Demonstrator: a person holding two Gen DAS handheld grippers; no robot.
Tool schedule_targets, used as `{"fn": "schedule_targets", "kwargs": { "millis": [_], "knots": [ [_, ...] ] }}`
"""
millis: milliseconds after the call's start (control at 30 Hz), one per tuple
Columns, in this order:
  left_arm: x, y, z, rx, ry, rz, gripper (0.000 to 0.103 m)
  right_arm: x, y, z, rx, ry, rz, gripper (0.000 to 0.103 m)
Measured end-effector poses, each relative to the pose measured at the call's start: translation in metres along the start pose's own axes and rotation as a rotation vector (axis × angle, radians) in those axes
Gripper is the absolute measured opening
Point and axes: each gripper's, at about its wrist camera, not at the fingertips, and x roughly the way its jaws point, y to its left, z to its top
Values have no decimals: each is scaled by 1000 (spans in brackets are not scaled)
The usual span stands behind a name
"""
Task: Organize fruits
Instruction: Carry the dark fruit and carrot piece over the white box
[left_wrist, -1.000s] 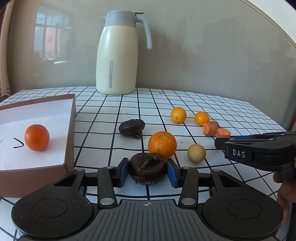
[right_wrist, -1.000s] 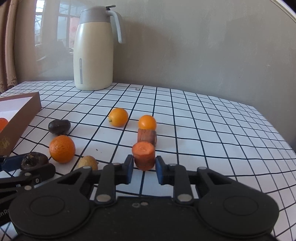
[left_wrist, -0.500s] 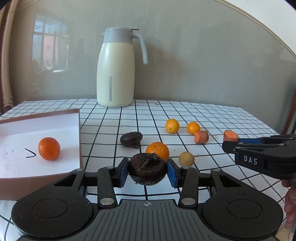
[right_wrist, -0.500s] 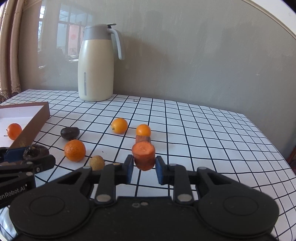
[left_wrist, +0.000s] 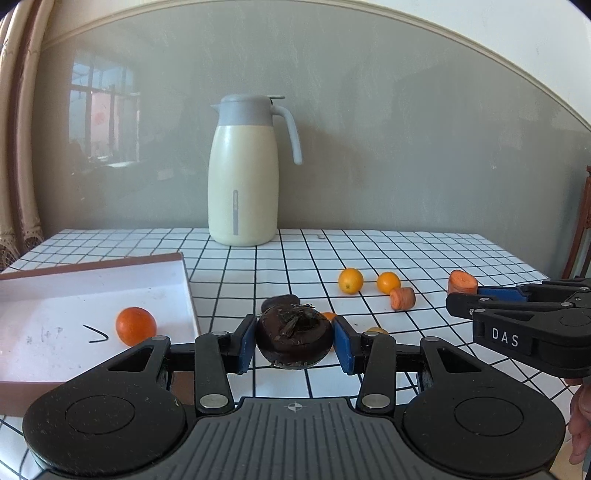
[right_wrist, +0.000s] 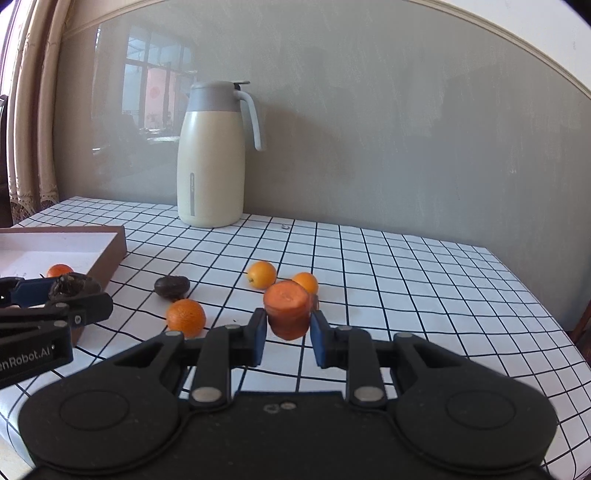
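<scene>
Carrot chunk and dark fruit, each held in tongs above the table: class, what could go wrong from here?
1. The carrot chunk sits at the very tips of the right tongs; it might slip out and roll among the loose fruit.
2. The dark fruit in the left tongs looks soft; the squeeze could bruise it.
3. Carrot isn't fruit; dropping it in the box beside the orange would mis-sort.

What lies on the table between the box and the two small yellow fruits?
A dark fruit and an orange lie there, shown in the right wrist view.

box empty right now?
No, one orange sits inside the box, on its white floor near a pen mark.
</scene>
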Motion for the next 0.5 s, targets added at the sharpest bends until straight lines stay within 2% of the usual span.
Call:
{"fn": "schedule_targets", "kwargs": {
  "millis": [500],
  "knots": [
    [-22,55,7,-27,-45,97,44,-7,37,11,-35,-60,71,16]
  ]
}}
